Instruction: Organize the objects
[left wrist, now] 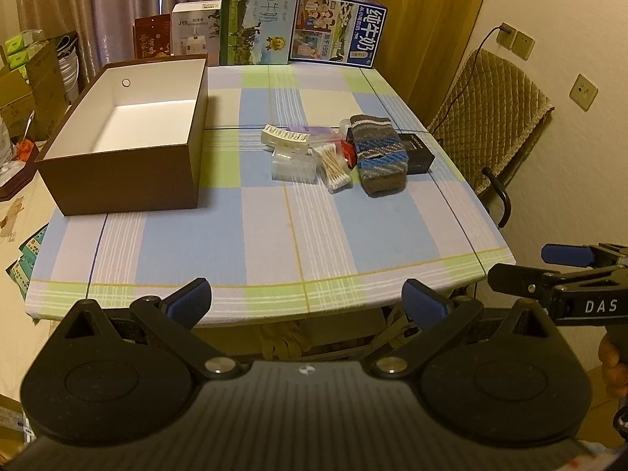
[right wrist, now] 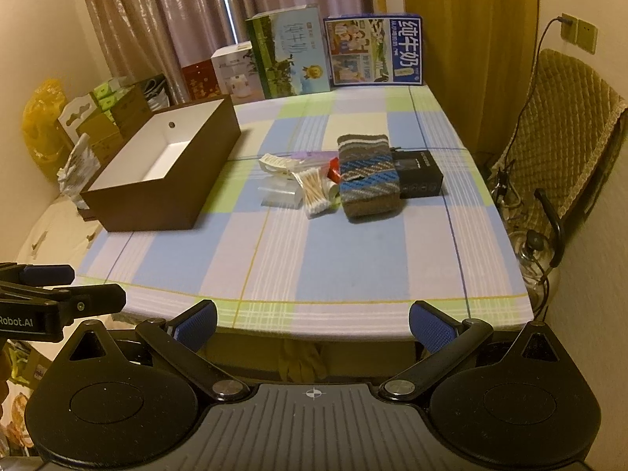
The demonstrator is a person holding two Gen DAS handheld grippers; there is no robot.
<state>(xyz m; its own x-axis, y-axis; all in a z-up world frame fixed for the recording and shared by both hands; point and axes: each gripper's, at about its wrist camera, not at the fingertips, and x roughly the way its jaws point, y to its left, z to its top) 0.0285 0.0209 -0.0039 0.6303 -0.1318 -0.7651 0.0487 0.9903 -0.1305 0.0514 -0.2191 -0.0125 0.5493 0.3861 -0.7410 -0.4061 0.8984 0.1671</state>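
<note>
An open brown box (left wrist: 125, 145) with a white inside stands empty on the left of the table; it also shows in the right wrist view (right wrist: 157, 192). A pile lies mid-table: a striped knit pouch (left wrist: 378, 155) (right wrist: 369, 174), a black box (left wrist: 418, 153) (right wrist: 420, 174), a bag of cotton swabs (left wrist: 333, 167) (right wrist: 312, 190), a clear plastic case (left wrist: 292, 165) (right wrist: 280, 194), a white hair clip (left wrist: 284, 137) (right wrist: 274, 161). My left gripper (left wrist: 308, 300) is open and empty before the table's near edge. My right gripper (right wrist: 314, 324) is open and empty beside it.
The table wears a checked cloth (left wrist: 255, 235). Milk cartons (left wrist: 257, 19) (right wrist: 373, 51) and smaller boxes line the far edge. A chair with a quilted cover (left wrist: 494, 117) (right wrist: 561, 149) stands at the right. Stacked boxes (left wrist: 27, 82) sit left of the table.
</note>
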